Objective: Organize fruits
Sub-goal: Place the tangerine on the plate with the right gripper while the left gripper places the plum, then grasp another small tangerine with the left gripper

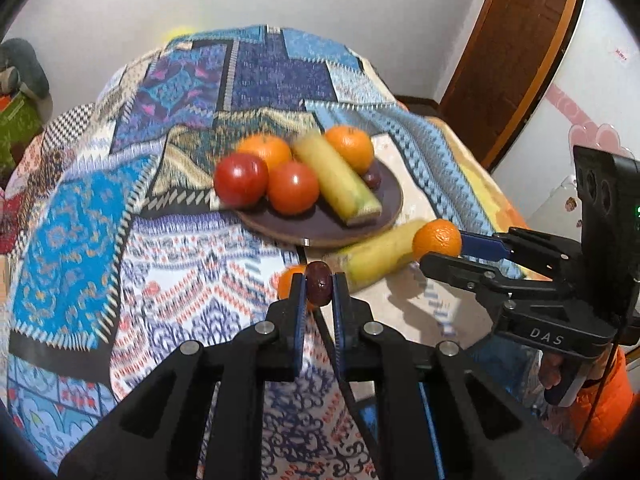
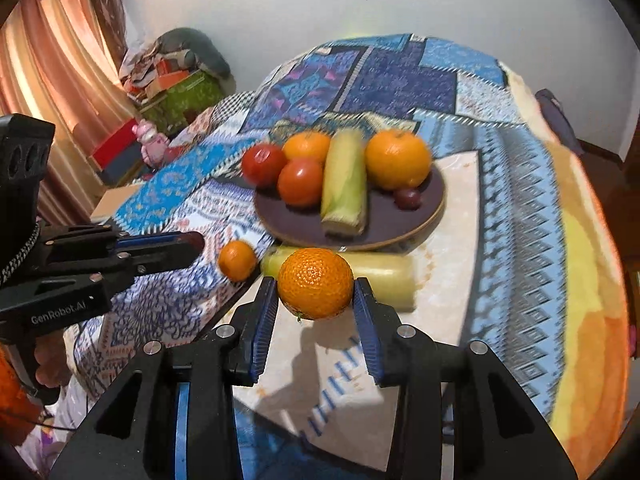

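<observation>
Dark date (image 1: 318,289) in left gripper (image 1: 318,292), mandarin (image 2: 315,283) in right gripper (image 2: 315,300)

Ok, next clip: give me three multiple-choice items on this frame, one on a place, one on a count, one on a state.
1. Where does the loose small orange lie?
A. on the plate
B. on the cloth, off the plate
C. in the left tongs

2. How many red tomatoes sit on the plate?
A. one
B. two
C. four

3. What are the right tongs doing?
A. gripping an orange
B. hanging open with nothing in them
C. gripping a corn cob

Answers:
1. B: it rests on the patterned cloth in front of the plate, beside the loose corn cob.
2. B: two tomatoes sit at the plate's left.
3. A: the held orange sits between the blue pads, while the left tongs pinch a dark red fruit.
</observation>
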`<state>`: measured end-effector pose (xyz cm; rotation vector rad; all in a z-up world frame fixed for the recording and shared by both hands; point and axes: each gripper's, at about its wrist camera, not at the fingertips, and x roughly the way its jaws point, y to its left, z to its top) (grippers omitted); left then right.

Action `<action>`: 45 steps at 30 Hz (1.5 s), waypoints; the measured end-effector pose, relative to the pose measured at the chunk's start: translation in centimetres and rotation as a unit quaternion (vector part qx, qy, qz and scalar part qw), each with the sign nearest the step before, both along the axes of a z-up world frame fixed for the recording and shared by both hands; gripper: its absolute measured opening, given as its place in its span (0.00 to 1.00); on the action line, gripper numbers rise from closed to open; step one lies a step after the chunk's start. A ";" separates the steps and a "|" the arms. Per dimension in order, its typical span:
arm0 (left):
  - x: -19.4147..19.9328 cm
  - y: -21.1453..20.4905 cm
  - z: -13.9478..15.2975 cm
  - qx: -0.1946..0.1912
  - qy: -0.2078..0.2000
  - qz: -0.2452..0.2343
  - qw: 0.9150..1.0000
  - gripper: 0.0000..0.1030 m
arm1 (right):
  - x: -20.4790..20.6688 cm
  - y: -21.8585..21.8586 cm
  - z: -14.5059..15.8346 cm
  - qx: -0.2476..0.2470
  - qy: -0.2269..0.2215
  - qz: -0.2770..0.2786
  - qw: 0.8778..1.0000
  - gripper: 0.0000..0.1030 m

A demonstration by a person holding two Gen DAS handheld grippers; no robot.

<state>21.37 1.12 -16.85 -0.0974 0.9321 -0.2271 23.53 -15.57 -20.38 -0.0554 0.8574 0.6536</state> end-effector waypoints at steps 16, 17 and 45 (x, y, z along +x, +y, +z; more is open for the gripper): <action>5.8 1.4 -1.0 0.020 -0.007 0.037 0.999 0.11 | 5.6 -0.8 -0.2 -0.022 -0.012 -0.051 0.998 0.34; 6.1 1.5 -1.4 0.020 -0.003 0.038 0.999 0.11 | 5.9 -0.7 -0.4 -0.024 -0.010 -0.051 0.998 0.34; 5.0 1.4 -1.9 0.022 0.010 0.021 0.999 0.45 | 5.3 -1.9 0.2 -0.026 -0.005 -0.053 0.998 0.52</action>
